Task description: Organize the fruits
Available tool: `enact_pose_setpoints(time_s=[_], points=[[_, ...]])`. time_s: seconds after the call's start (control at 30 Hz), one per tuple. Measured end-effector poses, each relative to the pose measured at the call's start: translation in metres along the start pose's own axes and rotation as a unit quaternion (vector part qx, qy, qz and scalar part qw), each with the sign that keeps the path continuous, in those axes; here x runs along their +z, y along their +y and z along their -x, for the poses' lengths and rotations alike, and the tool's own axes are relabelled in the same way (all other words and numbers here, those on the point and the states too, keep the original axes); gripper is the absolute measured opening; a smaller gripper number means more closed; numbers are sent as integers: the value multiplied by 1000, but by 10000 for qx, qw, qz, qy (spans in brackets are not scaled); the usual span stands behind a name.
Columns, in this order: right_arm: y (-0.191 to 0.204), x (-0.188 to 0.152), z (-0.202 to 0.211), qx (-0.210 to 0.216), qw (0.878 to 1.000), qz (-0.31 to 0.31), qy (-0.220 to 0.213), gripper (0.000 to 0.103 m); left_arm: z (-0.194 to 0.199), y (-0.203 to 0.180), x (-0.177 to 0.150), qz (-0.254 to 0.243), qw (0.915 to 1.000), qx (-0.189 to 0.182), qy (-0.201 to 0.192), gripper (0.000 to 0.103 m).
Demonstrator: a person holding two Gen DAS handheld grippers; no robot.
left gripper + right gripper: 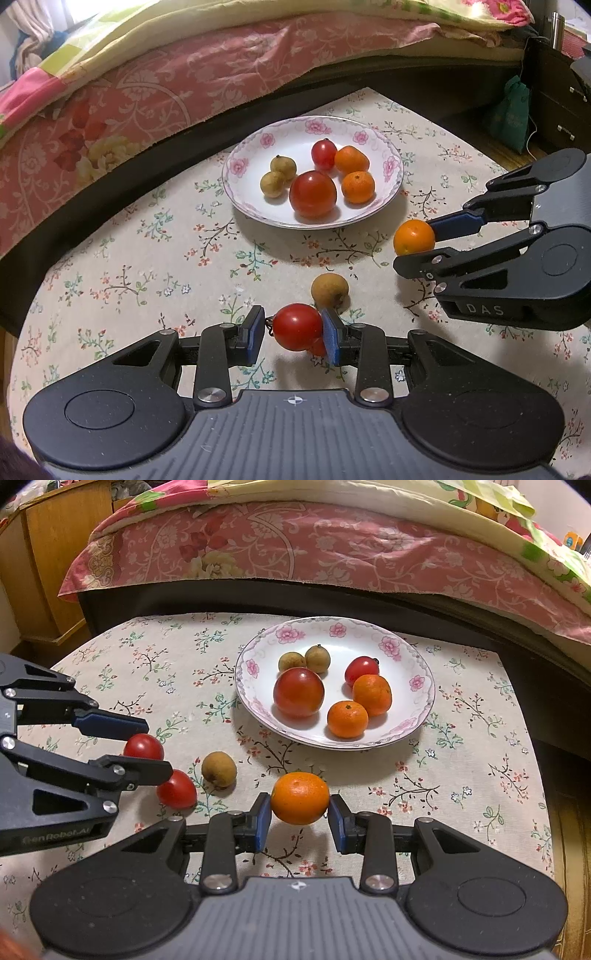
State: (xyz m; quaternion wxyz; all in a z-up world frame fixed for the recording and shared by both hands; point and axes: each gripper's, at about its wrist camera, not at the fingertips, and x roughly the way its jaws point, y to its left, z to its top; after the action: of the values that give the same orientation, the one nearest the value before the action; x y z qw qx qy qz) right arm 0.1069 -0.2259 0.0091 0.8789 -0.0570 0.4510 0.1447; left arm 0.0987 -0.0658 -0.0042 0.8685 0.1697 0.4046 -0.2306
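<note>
A white flowered plate [295, 136] [332, 650] at the back of the table holds two tomatoes, two oranges and two brown longans. My left gripper [293, 321] [155, 747] is shut on a red tomato [297, 326] [144, 746], near the table's front. A second small tomato [176, 789] [317, 347] lies just beside it, partly hidden by the right finger in the left wrist view. A loose longan [330, 291] [218, 770] rests on the cloth between the grippers. My right gripper [300, 805] [415, 243] is shut on an orange [300, 797] [413, 238].
The table wears a floral cloth [147, 258] [461, 775]. Behind it runs a bed with pink floral bedding [184, 74] [332, 542]. A wooden cabinet [48, 554] stands at the left. At the far right sit a green bag [511, 114] and dark drawers [561, 96].
</note>
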Motion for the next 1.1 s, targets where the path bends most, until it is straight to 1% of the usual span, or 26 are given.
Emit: enact_pose_setpoints(time_s=[0.63,1.1], points=[[1,1,2,-95,9999,17,-40,34,-1,-1,4,-6,10000,7,-65,42],[-2,4,4,-154,9998,-47,-98,34,-4,-5,15,-19,9999,22,-148,42]])
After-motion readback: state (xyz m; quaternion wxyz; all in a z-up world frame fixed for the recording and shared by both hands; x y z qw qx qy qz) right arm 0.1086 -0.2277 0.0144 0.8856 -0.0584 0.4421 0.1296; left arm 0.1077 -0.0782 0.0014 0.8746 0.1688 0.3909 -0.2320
